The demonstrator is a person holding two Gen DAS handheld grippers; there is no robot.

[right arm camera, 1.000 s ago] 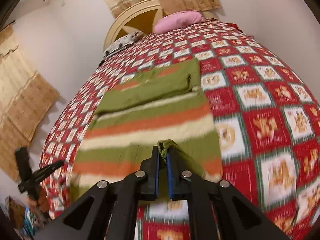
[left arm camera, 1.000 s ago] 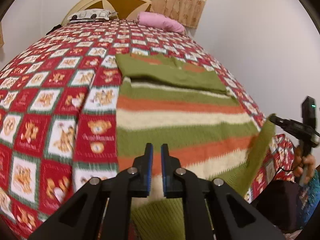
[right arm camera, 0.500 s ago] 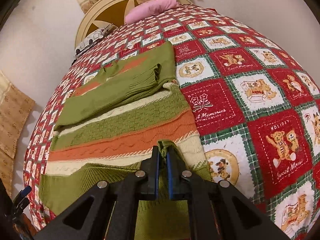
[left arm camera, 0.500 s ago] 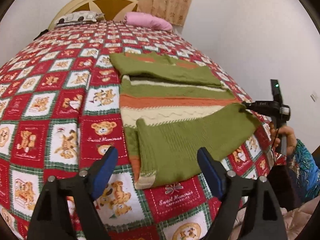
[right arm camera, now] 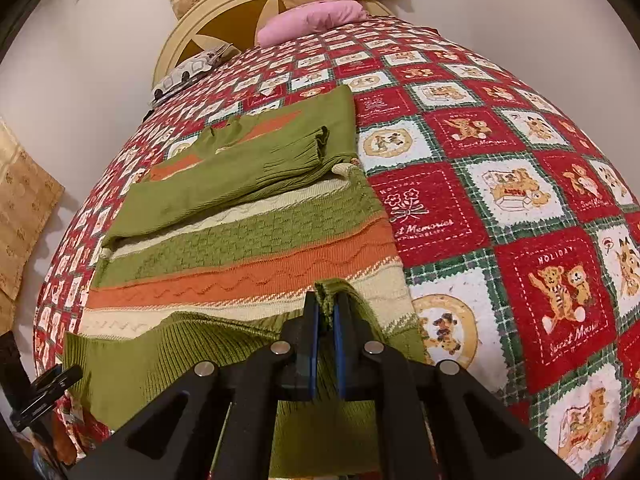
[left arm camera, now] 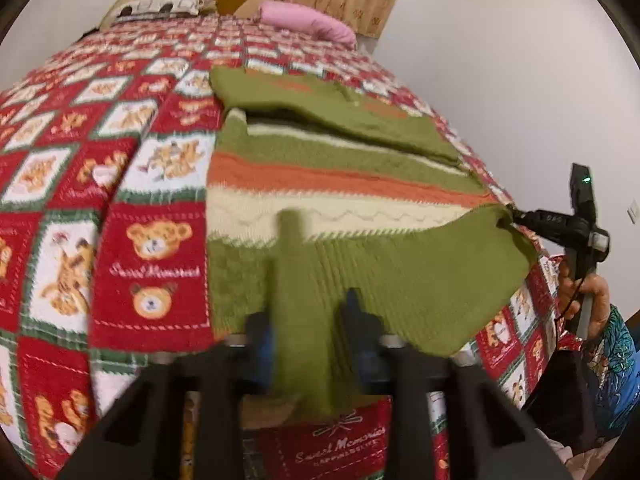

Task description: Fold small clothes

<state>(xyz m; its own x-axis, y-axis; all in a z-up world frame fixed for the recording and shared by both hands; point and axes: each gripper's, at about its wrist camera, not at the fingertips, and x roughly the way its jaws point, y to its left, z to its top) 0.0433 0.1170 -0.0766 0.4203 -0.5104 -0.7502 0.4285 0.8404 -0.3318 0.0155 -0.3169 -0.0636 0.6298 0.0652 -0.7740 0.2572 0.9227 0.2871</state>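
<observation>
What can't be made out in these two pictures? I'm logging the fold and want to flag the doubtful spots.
- Left wrist view: the left gripper is motion-blurred, jaws closing around the sweater hem; whether they pinch yet is unclear.
- Right wrist view: the right gripper hides the hem it clamps.
- Both views: the hem's near edge is cut off by the frame and the gripper bodies.
- Sleeves folded over the chest hide the neckline.

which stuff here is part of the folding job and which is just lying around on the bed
In the job: striped sweater; left gripper, closing on its hem; right gripper, shut on the hem.

Lying about: pink pillow; patterned pillow; teddy-bear blanket.
</observation>
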